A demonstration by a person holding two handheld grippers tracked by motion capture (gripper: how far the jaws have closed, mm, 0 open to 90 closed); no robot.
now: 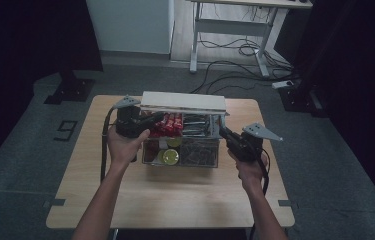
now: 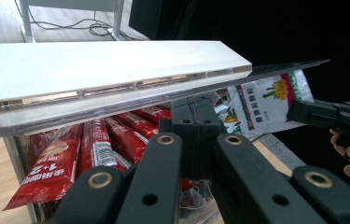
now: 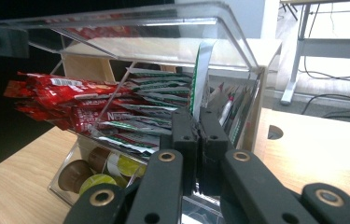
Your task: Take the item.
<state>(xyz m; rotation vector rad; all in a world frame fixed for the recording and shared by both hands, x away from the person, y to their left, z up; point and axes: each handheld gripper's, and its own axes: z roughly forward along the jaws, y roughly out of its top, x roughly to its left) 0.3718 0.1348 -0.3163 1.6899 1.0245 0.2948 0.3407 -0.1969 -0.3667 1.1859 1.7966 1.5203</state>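
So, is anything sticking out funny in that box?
Yes: one green-and-white sachet stands on edge, pinched in the shut jaws of the right gripper, while the other sachets lie flat in the clear box.

From above I see a clear organiser box (image 1: 182, 150) at the middle of my wooden table (image 1: 175, 195), its white lid (image 1: 183, 102) raised at the back. My left gripper (image 1: 156, 120) lies across the box's upper left corner, just beside the red sachets (image 1: 167, 125). My right gripper (image 1: 223, 132) points at the box's right edge (jaws together, as far as I can tell). Yellow-green capsules (image 1: 169, 156) sit in the lower front compartment. Beyond the table stands a white desk frame (image 1: 235, 27) with cables on the grey floor (image 1: 20, 150)
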